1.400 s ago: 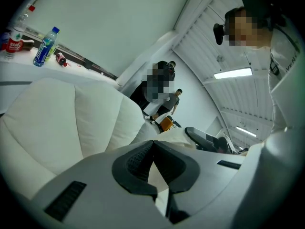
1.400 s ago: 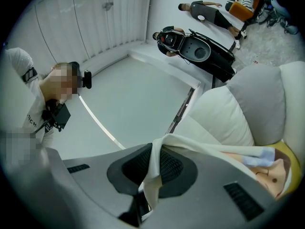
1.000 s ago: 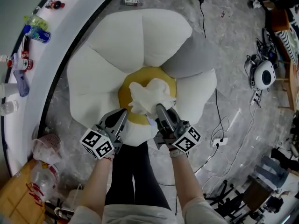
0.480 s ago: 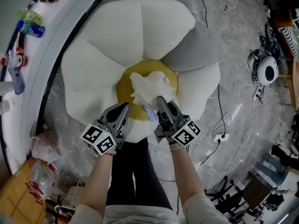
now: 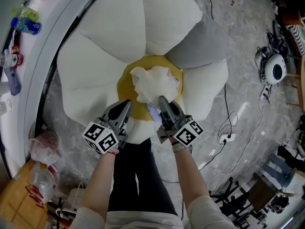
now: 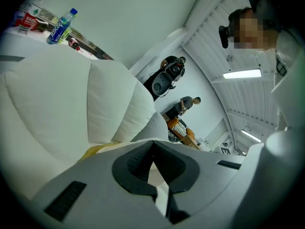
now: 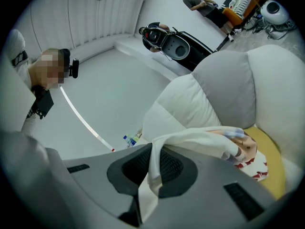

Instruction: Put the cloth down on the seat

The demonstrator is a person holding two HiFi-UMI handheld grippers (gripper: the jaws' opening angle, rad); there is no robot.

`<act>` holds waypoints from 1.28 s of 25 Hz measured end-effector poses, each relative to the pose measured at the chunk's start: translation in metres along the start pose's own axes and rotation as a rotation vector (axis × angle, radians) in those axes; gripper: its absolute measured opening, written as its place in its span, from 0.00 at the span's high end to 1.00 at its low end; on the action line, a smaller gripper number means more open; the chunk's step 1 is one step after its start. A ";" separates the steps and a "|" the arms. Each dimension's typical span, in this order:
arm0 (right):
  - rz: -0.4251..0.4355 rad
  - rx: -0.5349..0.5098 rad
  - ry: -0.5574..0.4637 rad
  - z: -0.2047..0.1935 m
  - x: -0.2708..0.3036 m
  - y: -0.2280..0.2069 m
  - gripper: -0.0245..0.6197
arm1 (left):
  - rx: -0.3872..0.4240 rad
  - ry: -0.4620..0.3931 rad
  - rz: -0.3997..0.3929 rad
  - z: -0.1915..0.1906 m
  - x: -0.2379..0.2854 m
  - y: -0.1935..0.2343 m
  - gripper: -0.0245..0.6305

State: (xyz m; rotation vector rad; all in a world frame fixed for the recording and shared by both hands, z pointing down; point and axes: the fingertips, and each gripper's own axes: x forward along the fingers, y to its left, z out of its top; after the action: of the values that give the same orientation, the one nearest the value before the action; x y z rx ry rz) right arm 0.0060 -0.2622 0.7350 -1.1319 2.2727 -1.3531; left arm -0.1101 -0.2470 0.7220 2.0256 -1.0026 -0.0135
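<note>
cloth (image 5: 155,84) is bunched just ahead of the right claw (image 5: 162,100), which is pinched tight on its near edge, over the yellow middle (image 5: 125,90) of the flower seat (image 5: 109,30). left claw (image 5: 126,104) sits beside it, closed on nothing. probably just needs releasing.

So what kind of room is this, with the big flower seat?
Probably a lab or workshop, not a home: cables trail across the bare floor, a round white machine sits on it, and drink bottles are on a long curved counter.
</note>
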 end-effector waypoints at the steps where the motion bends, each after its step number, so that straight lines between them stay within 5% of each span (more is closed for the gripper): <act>1: -0.003 0.001 0.004 -0.003 0.001 -0.003 0.90 | -0.003 -0.003 0.002 -0.002 0.001 0.004 0.94; 32: -0.068 0.007 0.076 -0.069 0.003 -0.095 0.90 | -0.044 -0.008 0.059 -0.067 0.040 0.071 0.94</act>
State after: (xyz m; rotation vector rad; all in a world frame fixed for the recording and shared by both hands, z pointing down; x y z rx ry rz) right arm 0.0109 -0.2457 0.8509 -1.1853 2.2993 -1.4516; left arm -0.1046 -0.2493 0.8274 1.9567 -1.0583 -0.0118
